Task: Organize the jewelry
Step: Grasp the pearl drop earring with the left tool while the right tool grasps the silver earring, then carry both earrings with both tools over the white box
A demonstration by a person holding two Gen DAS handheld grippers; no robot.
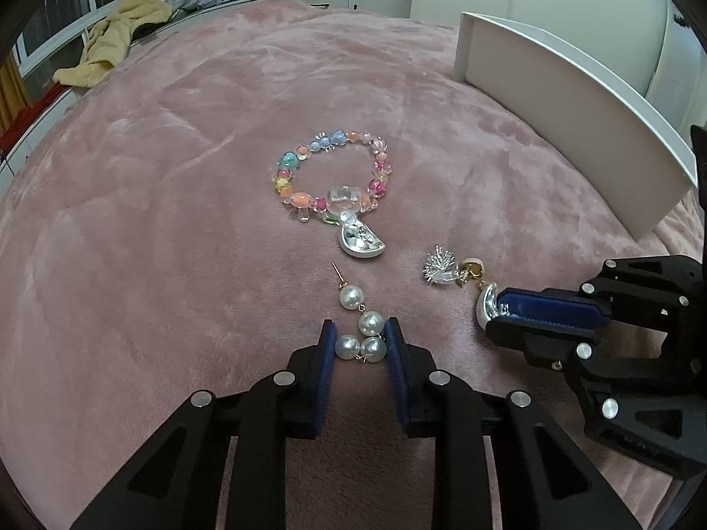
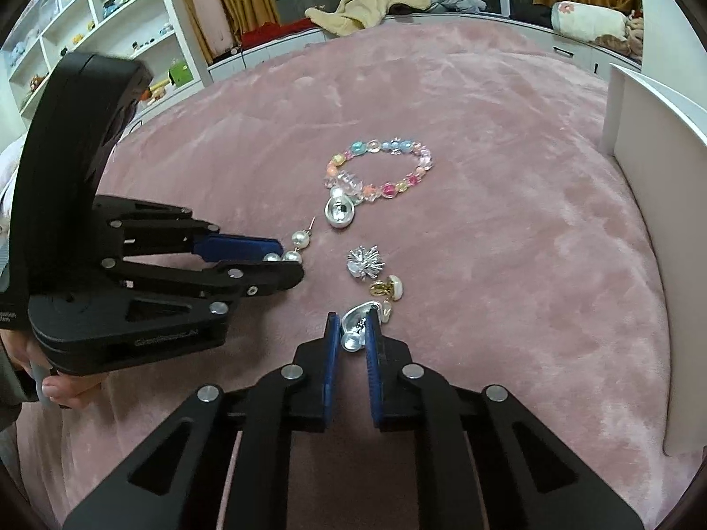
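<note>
Pink blanket [image 1: 176,176] lies open left of and beyond the beaded bracelet [image 1: 329,176]. White tray wall [image 1: 574,123] blocks the right side. Silver brooch [image 1: 439,267] sits between the two hand-held grippers' tips.

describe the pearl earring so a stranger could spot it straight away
On the pink plush blanket, look just in front of the multicoloured bead bracelet. The white pearl drop earring lies there between the left gripper fingers. Unlike the silver pieces beside it, it is a chain of four round pearls with a thin gold post.
</note>
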